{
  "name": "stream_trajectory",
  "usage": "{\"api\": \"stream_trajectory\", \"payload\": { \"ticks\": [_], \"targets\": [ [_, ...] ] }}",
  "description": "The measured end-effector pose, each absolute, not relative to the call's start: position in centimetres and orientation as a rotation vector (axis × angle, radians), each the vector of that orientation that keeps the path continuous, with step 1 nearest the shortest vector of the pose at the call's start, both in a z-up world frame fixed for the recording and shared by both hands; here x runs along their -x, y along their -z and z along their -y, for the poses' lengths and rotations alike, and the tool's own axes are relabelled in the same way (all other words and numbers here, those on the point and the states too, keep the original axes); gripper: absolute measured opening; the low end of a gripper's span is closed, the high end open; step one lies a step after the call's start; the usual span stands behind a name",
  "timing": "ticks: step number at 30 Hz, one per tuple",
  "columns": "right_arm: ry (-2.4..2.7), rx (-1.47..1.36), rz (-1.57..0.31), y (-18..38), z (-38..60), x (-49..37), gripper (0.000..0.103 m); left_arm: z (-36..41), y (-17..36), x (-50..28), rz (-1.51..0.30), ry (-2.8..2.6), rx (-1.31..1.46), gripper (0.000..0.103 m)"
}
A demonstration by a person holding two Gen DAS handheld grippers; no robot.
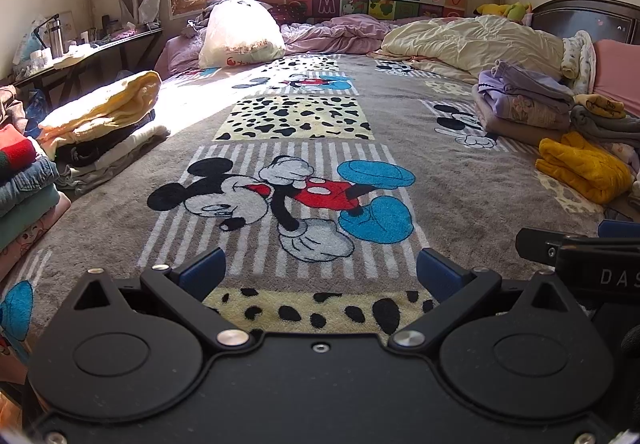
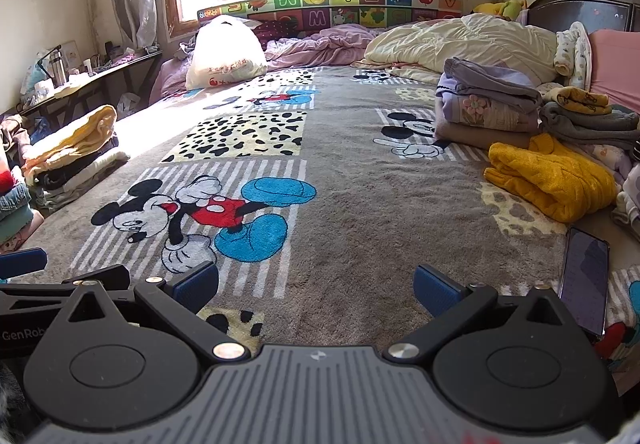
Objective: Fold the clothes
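Both grippers hover low over a grey cartoon-mouse blanket on a bed. My left gripper stands open with nothing between its blue pads. My right gripper is open too and empty; it shows at the right edge of the left wrist view. A crumpled yellow garment lies to the right, in front of a pile of purple and grey clothes. At the left stands a folded stack topped by a yellow item, with a second stack of jeans and red cloth nearer.
A phone lies on the blanket by the right gripper. A cream duvet, a pink sheet and a white plastic bag fill the far end under the window. A cluttered dark side table stands along the left wall.
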State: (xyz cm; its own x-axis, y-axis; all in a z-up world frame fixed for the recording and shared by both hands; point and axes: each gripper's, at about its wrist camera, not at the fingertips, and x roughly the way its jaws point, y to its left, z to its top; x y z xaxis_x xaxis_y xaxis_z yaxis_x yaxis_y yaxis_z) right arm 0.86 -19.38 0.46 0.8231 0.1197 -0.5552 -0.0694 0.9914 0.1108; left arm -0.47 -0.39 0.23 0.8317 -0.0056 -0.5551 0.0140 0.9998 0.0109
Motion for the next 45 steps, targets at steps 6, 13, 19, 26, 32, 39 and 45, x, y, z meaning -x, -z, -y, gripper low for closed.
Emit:
{"api": "stream_trajectory", "payload": {
  "ticks": [6, 13, 19, 26, 32, 39, 45],
  "targets": [
    [-0.137, -0.106, -0.578, -1.2, 19.7, -0.8, 0.103, 0.5, -0.7, 0.5, -0.582, 0.016, -0.011, 0.103],
    [-0.176, -0.201, -0.558, -1.0, 21.2, -1.3, 0.103, -0.3, -0.9, -1.7, -0.638, 0.121, 0.158, 0.103],
    [-0.112, -0.337, -0.411, -0.3, 25.5, -2.5, 0.103, 1.4, -1.3, -4.8, -0.612, 0.255, 0.223, 0.103],
    [0.016, -0.545, -0.296, 1.4, 33.8, -5.2, 0.103, 6.0, -2.1, -10.3, -0.654, 0.429, 0.277, 0.103],
    [0.21, -0.578, -0.192, 1.6, 42.6, -8.0, 0.103, 12.1, -2.6, -14.6, -0.65, 0.542, 0.27, 0.103],
    [0.472, -0.499, -0.356, 5.4, 51.0, -10.7, 0.103, 21.0, -1.3, -18.5, -0.642, 0.63, 0.179, 0.098],
    [0.527, -0.477, -0.366, 6.8, 53.6, -11.3, 0.101, 28.3, 0.7, -23.1, -0.672, 0.694, 0.088, 0.077]
  ]
}}
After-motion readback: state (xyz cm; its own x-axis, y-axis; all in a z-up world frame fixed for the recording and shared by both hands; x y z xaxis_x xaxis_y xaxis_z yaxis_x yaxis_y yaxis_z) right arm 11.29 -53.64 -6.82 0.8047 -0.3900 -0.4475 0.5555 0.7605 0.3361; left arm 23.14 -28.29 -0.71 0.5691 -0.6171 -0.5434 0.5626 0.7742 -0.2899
